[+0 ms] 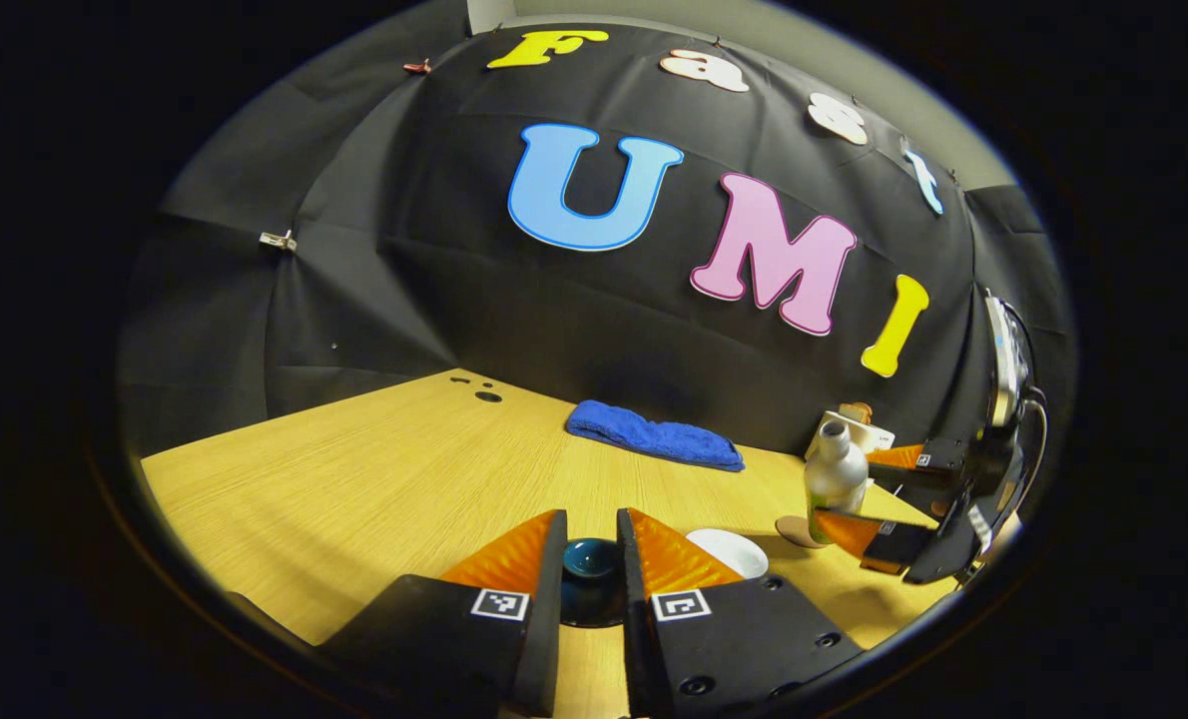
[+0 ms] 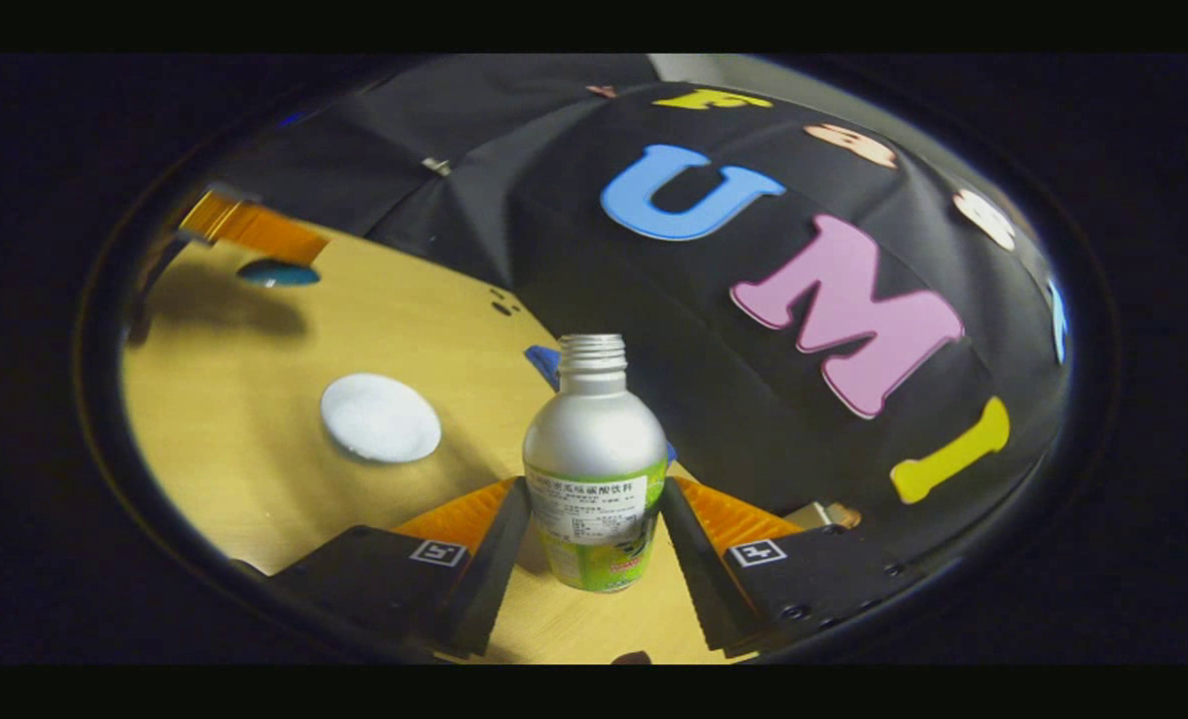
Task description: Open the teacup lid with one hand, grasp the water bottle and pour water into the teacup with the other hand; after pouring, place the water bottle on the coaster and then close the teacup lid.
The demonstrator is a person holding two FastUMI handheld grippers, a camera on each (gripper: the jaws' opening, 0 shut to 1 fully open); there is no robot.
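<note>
Tabletop: right fingers [image 2: 692,539] clamp bottle [image 2: 594,469].

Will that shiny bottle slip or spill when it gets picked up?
The water bottle looks like smooth metal, so it could be slippery, though the ribbed orange fingers on either side should help. It is tall and narrow, so a nudge might tip it. Its top has no cap, so tilting would probably spill.
</note>
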